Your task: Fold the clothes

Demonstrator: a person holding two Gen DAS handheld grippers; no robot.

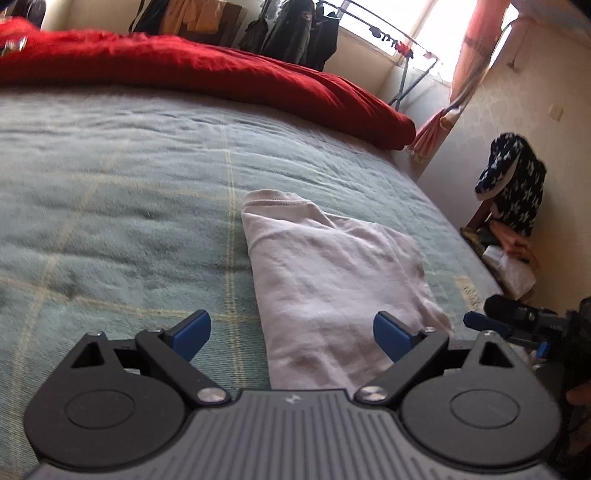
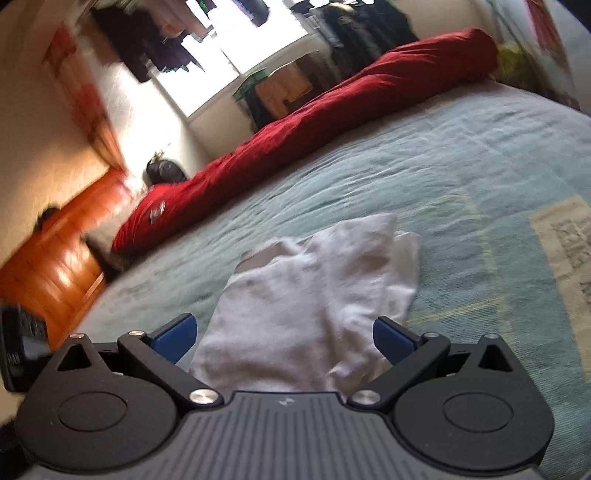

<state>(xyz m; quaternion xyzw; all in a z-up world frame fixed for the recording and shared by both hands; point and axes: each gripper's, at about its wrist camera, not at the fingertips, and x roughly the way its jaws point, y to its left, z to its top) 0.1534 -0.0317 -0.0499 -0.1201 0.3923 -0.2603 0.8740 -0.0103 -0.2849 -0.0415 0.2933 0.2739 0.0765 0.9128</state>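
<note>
A folded white garment (image 1: 332,280) is lying on the blue-green checked bedspread (image 1: 110,184), near a red duvet (image 1: 221,74). The left gripper (image 1: 291,338) is being held wide over it, nothing gripped. The right gripper (image 2: 284,338) is likewise being held wide, empty, over the garment's near end.

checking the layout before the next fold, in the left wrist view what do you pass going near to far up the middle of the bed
left hand-held gripper, open → white folded garment → bare stretch of green-blue checked blanket → red duvet along the far edge → dark clothes hanging on a rack
</note>
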